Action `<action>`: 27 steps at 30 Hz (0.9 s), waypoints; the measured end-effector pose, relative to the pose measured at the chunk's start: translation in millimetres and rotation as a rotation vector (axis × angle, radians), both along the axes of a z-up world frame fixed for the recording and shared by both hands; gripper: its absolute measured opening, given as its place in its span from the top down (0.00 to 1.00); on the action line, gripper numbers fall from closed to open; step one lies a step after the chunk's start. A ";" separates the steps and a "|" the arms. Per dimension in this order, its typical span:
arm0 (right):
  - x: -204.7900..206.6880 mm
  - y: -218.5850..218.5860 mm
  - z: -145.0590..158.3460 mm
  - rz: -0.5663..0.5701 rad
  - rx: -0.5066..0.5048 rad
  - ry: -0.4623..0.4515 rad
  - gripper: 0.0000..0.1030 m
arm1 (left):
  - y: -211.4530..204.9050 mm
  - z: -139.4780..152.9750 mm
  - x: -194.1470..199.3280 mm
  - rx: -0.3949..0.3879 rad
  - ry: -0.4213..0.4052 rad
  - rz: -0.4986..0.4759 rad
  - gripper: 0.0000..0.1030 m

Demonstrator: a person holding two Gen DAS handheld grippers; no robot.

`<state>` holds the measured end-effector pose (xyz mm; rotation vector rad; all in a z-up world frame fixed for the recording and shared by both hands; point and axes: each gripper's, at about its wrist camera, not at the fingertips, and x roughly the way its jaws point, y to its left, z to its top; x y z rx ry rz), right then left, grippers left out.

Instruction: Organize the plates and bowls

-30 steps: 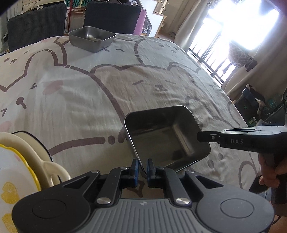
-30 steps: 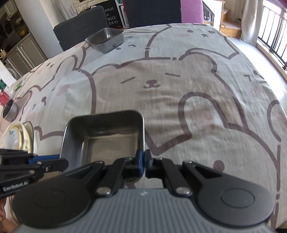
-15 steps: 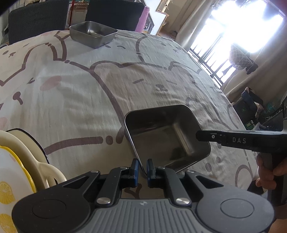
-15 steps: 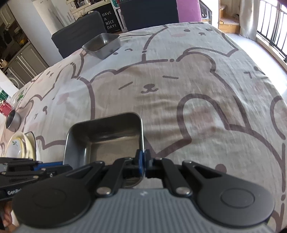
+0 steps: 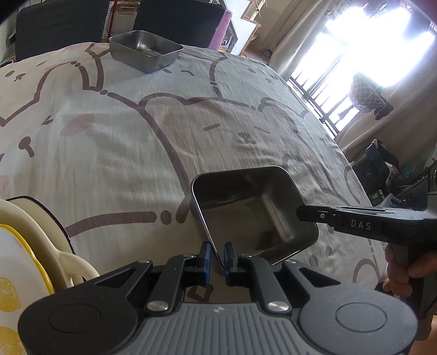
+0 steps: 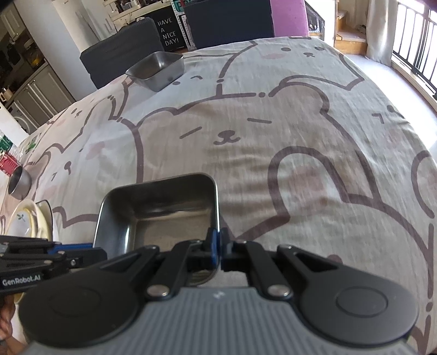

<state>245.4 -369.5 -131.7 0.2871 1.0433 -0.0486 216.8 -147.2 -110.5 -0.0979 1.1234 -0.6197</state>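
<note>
Your left gripper (image 5: 217, 255) has its blue-padded fingers (image 5: 205, 255) pinched almost together on the near rim of the square steel bowl (image 5: 254, 210), one finger inside the wall and one outside. Your right gripper (image 6: 218, 245) grips the same bowl (image 6: 158, 215) on its right-hand wall, its fingers (image 6: 213, 245) nearly closed with the thin metal edge between them. In the left wrist view the right gripper (image 5: 300, 213) reaches in from the right and meets the bowl's side wall, with your right hand (image 5: 401, 275) wrapped around its handle. In the right wrist view the left gripper (image 6: 95, 252) comes in from the lower left at the bowl's near-left corner. Whether the bowl is lifted or rests on the bear-print cloth (image 5: 136, 142) over the surface cannot be told from either view.

Just to the left of the held bowl sits a stack of ceramic dishes (image 5: 41, 245): a cream piece with a handle, a dark rim behind it, and a white plate with yellow lemon print (image 5: 11, 286) at the frame's edge. Farther left, in the right wrist view, a small round metal cup (image 6: 19, 181) lies near the surface's edge.

At the far end of the surface, well apart from everything else, stands a second square steel bowl (image 5: 146, 50), upright, near two dark chair backs (image 5: 62, 24).
</note>
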 end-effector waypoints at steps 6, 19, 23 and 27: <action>-0.9 2.2 -0.2 0.006 -0.009 0.000 0.97 | 1.4 -0.3 1.5 -0.012 0.013 0.012 0.89; -3.2 3.1 3.3 0.028 -0.013 -0.014 0.78 | 1.6 0.0 1.7 -0.014 0.018 0.013 0.78; -6.6 2.5 6.2 0.027 -0.010 -0.024 0.78 | 1.2 1.1 -0.1 -0.012 0.018 0.009 0.77; -12.3 -0.7 10.8 0.019 -0.009 -0.038 0.71 | 1.3 3.1 -3.1 -0.012 0.008 0.006 0.68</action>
